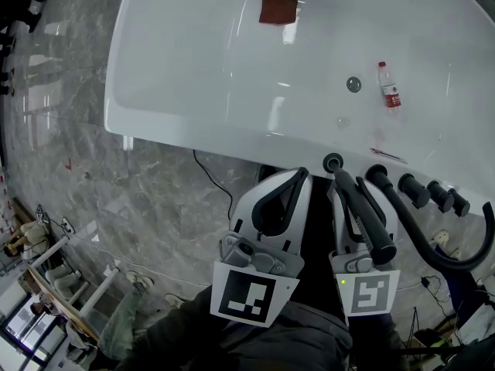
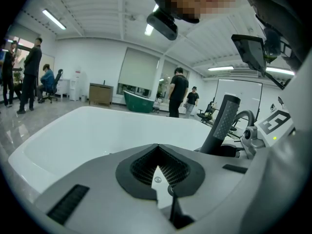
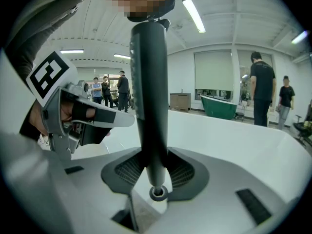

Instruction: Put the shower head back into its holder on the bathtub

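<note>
1. Head view looked down on one glossy white bathtub (image 1: 193,68) standing on a polished grey floor (image 1: 100,199) veined like marble.
2. The right gripper (image 1: 344,182) had its ribbed dark pads pinched on the shower head (image 1: 365,211). This was a slim, smooth black stick with a knurled thick end.
3. In the right gripper view the shower head (image 3: 148,96) stood upright, with its narrow lower end right at the mouth of the holder (image 3: 157,193). The holder (image 1: 333,162) was a single dark ring set in the tub's near rim. I couldn't tell whether the end was seated in it.
4. The left gripper (image 1: 300,176) sat just beside the right one. Its jaw tips were pressed together with nothing between them.
5. Inside the tub I counted three things:
   - one rust-brown square cloth (image 1: 278,9);
   - one round metal drain (image 1: 353,84);
   - one clear plastic bottle (image 1: 389,86) lying near the drain.
6. Along the rim to the holder's right stood at least three stubby black knobs (image 1: 414,190). A thick black hose (image 1: 456,260) curved away past them.
7. The bottle carried a red label, its print too small to read. Each gripper bore one marker cube (image 1: 247,296) patterned in black and white squares.
</note>
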Motion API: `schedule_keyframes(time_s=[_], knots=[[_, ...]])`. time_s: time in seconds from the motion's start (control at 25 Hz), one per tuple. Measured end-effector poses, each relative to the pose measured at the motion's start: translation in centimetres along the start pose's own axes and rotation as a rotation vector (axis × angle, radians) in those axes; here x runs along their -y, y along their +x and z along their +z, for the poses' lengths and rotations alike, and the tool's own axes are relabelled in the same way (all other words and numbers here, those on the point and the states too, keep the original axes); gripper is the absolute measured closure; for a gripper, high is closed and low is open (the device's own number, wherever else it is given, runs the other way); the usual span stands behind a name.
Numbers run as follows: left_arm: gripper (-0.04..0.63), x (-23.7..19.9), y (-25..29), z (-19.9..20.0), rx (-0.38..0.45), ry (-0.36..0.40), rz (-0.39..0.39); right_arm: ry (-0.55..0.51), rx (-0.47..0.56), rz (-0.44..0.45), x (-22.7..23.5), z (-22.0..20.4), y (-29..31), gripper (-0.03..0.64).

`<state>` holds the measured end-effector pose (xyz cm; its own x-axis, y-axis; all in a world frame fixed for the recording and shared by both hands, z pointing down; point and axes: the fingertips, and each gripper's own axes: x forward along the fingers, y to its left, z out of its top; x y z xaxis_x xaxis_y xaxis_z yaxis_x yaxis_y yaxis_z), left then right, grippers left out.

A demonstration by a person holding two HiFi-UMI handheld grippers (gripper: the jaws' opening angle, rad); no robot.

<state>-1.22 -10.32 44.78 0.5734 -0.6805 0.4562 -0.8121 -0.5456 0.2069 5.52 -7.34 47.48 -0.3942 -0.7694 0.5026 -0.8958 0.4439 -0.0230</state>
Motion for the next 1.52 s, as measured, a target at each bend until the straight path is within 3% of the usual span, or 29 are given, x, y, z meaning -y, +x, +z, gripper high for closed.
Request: schedule_keyframes(time_s=[1.52], knots=[[0.592,-1.5,1.7,-2.6,-0.044,-0.034,-0.002,0.029,-0.108,0.009,0.5,-5.1,3.0,0.477]])
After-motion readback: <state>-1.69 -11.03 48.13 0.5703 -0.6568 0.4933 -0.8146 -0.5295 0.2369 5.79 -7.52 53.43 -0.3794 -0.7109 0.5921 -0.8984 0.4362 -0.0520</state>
